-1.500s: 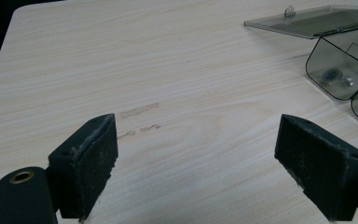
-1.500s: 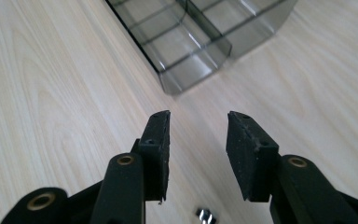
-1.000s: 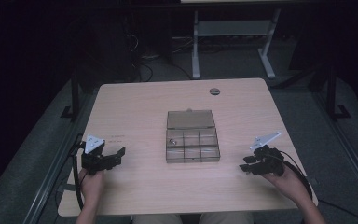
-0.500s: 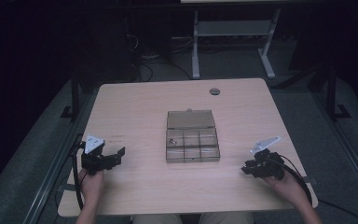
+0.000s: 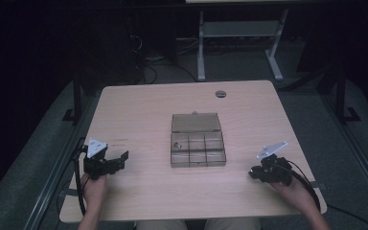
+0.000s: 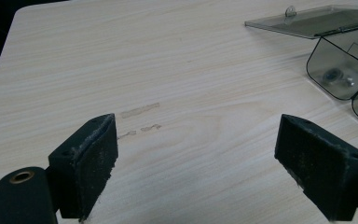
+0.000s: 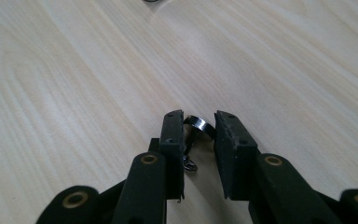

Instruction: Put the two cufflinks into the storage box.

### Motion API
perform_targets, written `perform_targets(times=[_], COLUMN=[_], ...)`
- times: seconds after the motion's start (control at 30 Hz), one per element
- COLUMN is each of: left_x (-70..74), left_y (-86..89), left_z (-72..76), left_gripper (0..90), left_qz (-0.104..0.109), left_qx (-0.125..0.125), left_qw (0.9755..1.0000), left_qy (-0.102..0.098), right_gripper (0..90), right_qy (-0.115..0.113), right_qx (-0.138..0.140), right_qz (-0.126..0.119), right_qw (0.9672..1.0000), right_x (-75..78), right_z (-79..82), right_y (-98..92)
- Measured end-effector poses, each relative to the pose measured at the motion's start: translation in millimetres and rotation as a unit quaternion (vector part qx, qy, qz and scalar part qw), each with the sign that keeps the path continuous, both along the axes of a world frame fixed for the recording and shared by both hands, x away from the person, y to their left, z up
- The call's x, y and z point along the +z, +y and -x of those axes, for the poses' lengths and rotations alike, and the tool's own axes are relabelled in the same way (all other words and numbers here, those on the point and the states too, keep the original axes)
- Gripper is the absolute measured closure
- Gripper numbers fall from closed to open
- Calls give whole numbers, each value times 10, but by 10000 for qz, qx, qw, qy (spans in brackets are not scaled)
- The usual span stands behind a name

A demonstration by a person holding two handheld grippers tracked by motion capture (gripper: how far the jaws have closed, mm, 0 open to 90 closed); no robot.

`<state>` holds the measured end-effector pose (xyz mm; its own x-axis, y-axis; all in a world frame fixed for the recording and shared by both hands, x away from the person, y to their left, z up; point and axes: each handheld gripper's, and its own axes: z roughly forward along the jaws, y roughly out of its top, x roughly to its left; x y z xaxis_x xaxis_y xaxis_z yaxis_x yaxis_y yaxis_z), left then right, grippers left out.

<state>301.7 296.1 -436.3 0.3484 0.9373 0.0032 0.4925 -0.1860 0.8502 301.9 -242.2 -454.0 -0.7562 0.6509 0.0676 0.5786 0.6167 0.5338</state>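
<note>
High view showed one wooden table point(image 5: 139, 100) and one clear plastic box point(image 5: 197, 143) at its middle, with six compartments and its flat lid open. Left gripper point(image 6: 196, 154) had its two black padded jaws spread wide over bare wood. Right gripper point(image 7: 199, 140) pinched one shiny metal ring point(image 7: 200, 125), well right of the box.

Overhead view; two close table point(image 5: 143, 120) views

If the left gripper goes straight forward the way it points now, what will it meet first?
Probably nothing soon: between the left gripper's open fingers lies bare table. The open organizer box sits off to the right of that line, so the gripper would likely pass beside it, though depth is hard to judge.
</note>
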Motion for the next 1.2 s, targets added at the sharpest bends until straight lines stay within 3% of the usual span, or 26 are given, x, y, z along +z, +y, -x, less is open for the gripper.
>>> perform_targets(times=[0.4, 0.67, 1.2], left_x=[0, 3, 0], left_y=[1, 0, -3], left_z=[0, -1, -2], left_gripper=[129, 129, 129], left_qz=[4, -32, 79], left_qx=[-4, -17, 29], left_qw=[10000, 10000, 10000], left_qy=[3, -3, -20], right_gripper=[739, 739, 739], right_qy=[28, -67, -281], right_qx=[36, 115, 653], right_qz=[-74, -150, -196], right_qw=[10000, 9998, 9973], right_x=[48, 172, 590], right_z=[1, -29, -291], right_y=[-3, 41, 506])
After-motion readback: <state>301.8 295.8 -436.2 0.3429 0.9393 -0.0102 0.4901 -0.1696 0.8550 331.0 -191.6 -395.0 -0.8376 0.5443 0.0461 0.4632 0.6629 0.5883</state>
